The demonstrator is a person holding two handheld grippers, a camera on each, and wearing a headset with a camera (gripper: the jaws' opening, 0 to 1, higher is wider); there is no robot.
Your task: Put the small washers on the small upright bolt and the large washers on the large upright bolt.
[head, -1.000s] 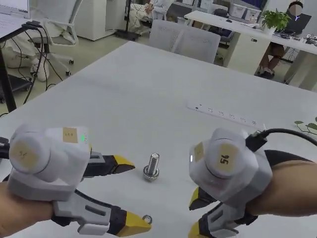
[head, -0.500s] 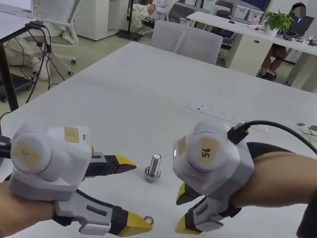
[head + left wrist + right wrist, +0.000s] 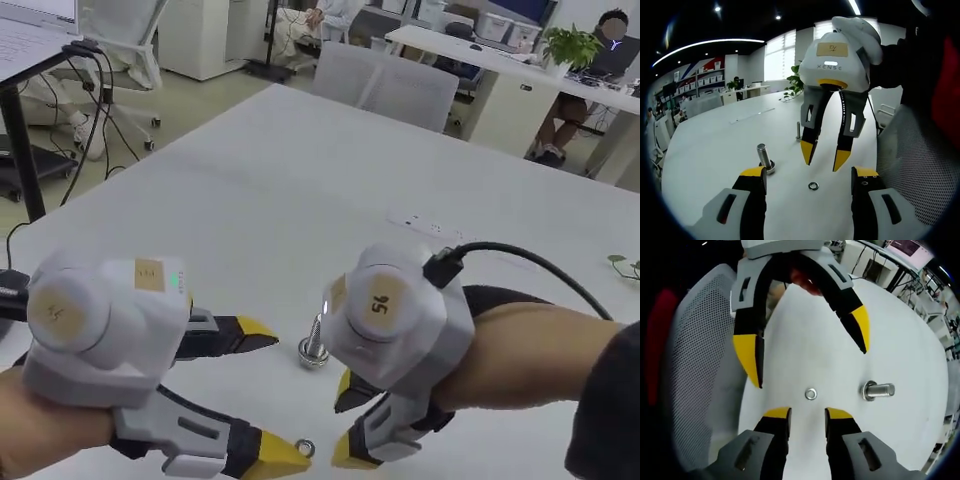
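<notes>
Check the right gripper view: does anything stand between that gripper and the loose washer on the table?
Nothing visible does. The washer lies flat on bare table just ahead of the open right gripper. The left gripper, also open, hangs beyond the washer, and the upright bolt stands off to one side.

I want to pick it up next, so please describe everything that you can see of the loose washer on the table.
The washer is a small, thin ring of silvery metal with a round hole. It lies flat on the white table, and nothing rests on it or touches it. The upright bolt stands apart from it. The washer lies just ahead of the open right gripper, and ahead of the left gripper, in line with the gap between its wide-open jaws.
</notes>
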